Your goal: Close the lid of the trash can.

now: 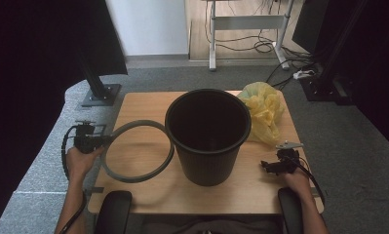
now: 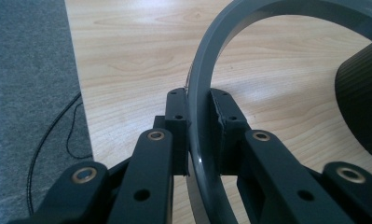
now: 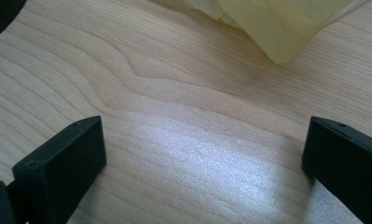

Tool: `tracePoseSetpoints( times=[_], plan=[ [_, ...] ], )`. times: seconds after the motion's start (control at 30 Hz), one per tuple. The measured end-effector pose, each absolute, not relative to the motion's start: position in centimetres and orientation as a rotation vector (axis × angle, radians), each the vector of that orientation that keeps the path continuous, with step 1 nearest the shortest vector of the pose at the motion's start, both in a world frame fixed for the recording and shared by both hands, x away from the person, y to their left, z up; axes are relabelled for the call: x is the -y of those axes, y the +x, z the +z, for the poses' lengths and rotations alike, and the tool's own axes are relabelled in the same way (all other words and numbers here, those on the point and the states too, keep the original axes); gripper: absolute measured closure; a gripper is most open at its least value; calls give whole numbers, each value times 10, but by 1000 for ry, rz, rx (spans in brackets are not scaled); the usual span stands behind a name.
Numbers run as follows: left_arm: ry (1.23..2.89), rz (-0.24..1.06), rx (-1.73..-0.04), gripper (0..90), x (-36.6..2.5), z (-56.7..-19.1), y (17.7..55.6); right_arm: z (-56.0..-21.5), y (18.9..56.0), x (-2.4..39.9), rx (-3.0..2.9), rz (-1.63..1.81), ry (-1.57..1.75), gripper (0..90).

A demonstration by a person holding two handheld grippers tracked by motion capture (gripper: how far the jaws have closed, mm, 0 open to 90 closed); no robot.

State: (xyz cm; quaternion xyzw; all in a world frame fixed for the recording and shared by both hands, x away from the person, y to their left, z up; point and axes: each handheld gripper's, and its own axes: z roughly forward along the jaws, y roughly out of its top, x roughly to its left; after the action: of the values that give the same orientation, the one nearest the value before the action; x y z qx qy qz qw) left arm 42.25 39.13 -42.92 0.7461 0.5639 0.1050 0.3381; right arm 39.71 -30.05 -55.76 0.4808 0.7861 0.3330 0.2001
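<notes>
Left gripper view showed the left gripper clamped on the grey ring at centre; the right gripper stood apart over the tabletop.

Grey ring, plain and matt, held over the left edge of the desk between the black jaws of the left gripper, whose pivots show brass-coloured rivets. Black bin, unpatterned, at the desk's middle. Yellow translucent plastic bag, crumpled, near the far right corner. Desk: pale wood with wavy brown grain. Right gripper: black jaws; grey plate on top.
</notes>
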Motion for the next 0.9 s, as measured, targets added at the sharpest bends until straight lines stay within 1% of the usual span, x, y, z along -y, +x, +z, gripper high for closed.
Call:
tracePoseSetpoints(
  times=[0.9],
  plan=[
    [1955,269,-1451,789,-391,-355,426,-558,397,300,-2204,932,1333,0]
  ],
)
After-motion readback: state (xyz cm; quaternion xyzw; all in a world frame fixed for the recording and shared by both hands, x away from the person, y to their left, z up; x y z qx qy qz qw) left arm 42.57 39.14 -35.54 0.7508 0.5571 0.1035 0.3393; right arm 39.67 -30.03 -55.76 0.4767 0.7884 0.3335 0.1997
